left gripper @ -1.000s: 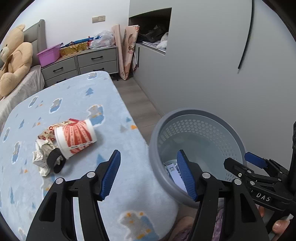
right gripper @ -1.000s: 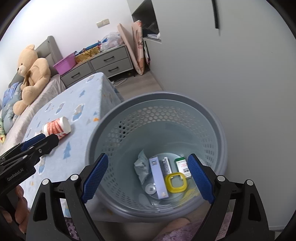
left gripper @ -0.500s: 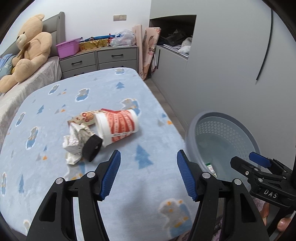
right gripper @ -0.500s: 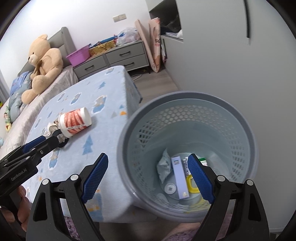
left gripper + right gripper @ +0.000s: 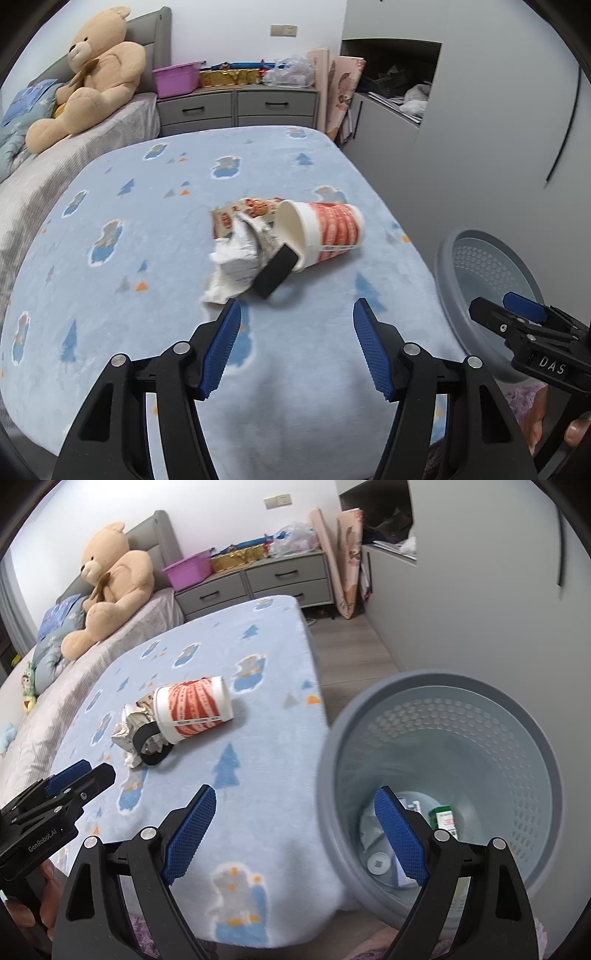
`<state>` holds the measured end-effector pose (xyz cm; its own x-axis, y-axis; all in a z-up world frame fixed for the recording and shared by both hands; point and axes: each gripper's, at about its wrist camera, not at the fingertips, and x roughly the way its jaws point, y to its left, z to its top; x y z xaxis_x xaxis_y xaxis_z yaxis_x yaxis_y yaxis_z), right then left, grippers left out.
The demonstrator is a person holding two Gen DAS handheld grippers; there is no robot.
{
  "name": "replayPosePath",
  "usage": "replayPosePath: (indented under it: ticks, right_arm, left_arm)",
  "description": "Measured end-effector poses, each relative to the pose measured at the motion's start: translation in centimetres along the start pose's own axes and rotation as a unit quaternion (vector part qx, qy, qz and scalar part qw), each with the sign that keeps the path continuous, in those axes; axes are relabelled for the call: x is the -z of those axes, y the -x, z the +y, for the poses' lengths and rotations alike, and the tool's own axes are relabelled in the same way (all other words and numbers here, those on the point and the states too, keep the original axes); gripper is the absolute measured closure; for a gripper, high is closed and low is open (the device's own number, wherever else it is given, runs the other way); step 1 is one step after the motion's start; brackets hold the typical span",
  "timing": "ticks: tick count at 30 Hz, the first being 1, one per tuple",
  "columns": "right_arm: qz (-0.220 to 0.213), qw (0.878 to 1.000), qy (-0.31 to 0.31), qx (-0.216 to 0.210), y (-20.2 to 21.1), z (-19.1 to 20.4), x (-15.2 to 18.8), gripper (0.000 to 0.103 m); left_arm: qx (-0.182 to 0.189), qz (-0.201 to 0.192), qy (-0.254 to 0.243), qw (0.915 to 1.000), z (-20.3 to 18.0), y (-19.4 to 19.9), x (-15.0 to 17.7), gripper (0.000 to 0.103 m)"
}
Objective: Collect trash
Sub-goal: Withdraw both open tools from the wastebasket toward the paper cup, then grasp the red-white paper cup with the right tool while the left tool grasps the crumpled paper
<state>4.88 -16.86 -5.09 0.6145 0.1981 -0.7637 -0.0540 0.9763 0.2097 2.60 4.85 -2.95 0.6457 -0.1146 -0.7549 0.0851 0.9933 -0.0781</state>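
Note:
A red-and-white paper cup (image 5: 328, 230) lies on its side on the blue blanket (image 5: 147, 229), with crumpled white paper (image 5: 236, 258), a printed wrapper (image 5: 243, 212) and a black band (image 5: 275, 275) beside it. My left gripper (image 5: 297, 345) is open and empty, just short of this pile. The grey perforated bin (image 5: 443, 768) stands on the floor at the bed's right edge, with several items inside. My right gripper (image 5: 295, 834) is open and empty, straddling the bin's near rim. The cup (image 5: 195, 709) also shows in the right wrist view.
A large teddy bear (image 5: 88, 77) sits on the grey bed at the back left. A grey dresser (image 5: 240, 107) with a purple tub (image 5: 177, 79) stands at the far wall. A grey wardrobe (image 5: 480, 129) lines the right side.
Both grippers have swung left, away from the bin and toward the bed. The trash pile now sits centred ahead of my left gripper. Both stay open.

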Motion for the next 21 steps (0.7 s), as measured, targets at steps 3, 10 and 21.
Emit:
replayPosePath:
  ticks: [3,10,21]
  right_arm:
    - [0.005,1.000,0.007,-0.008,-0.9,1.0,-0.4,0.017]
    - [0.013,0.999,0.028,-0.032,-3.2,3.8,-2.0,0.017]
    - [0.026,0.996,0.061,-0.058,-6.9,7.4,-4.7,0.011]
  left_arm:
    - [-0.013,0.000,0.010,0.9999,1.6,-0.1,0.2,0.042]
    - [-0.043,0.004,0.043,0.9982,5.0,-0.6,0.6,0.042]
    - [-0.062,0.009,0.072,0.9954,8.0,-1.8,0.1,0.042]
